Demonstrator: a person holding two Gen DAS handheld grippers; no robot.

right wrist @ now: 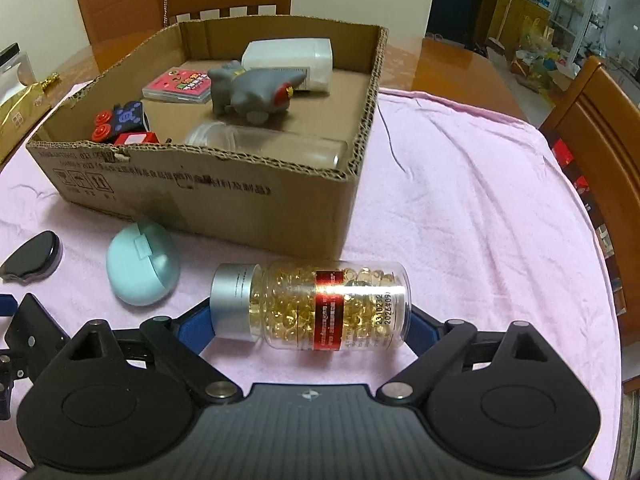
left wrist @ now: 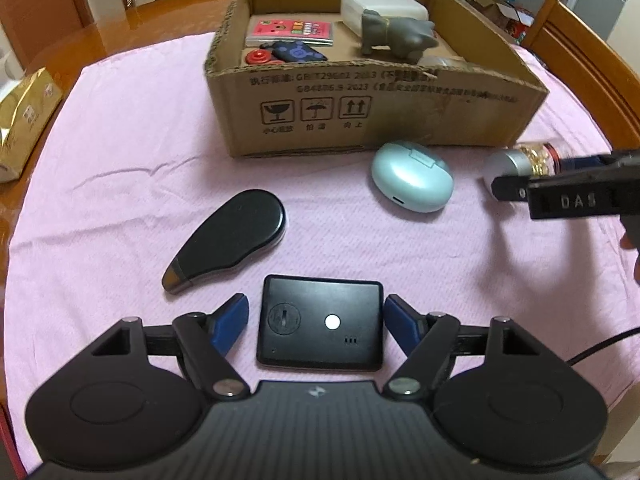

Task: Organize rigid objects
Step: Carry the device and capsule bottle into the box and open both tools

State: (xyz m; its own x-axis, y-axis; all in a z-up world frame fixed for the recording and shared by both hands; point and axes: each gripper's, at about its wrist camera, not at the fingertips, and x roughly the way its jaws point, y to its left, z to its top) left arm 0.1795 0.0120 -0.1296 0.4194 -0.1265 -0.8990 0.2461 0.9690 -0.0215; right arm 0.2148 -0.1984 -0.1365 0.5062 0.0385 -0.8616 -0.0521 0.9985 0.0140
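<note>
My left gripper [left wrist: 317, 320] is open with its blue fingertips [left wrist: 230, 322] on either side of a flat black rectangular device [left wrist: 320, 322] lying on the pink cloth; whether they touch it I cannot tell. My right gripper [right wrist: 310, 326] is open around a clear bottle of golden capsules [right wrist: 320, 306] with a silver cap, lying on its side; it also shows in the left wrist view [left wrist: 520, 162]. A cardboard box [left wrist: 380, 116] holds a grey toy animal [right wrist: 252, 88], a white case [right wrist: 292, 58], a pink card pack [right wrist: 178, 86] and small red and blue items.
A mint earbud case [left wrist: 412, 176] and a black teardrop-shaped object [left wrist: 230, 236] lie on the cloth before the box. A clear empty bottle [right wrist: 268, 146] lies inside the box. A gold packet [left wrist: 24, 120] sits at the left edge. Wooden chairs surround the table.
</note>
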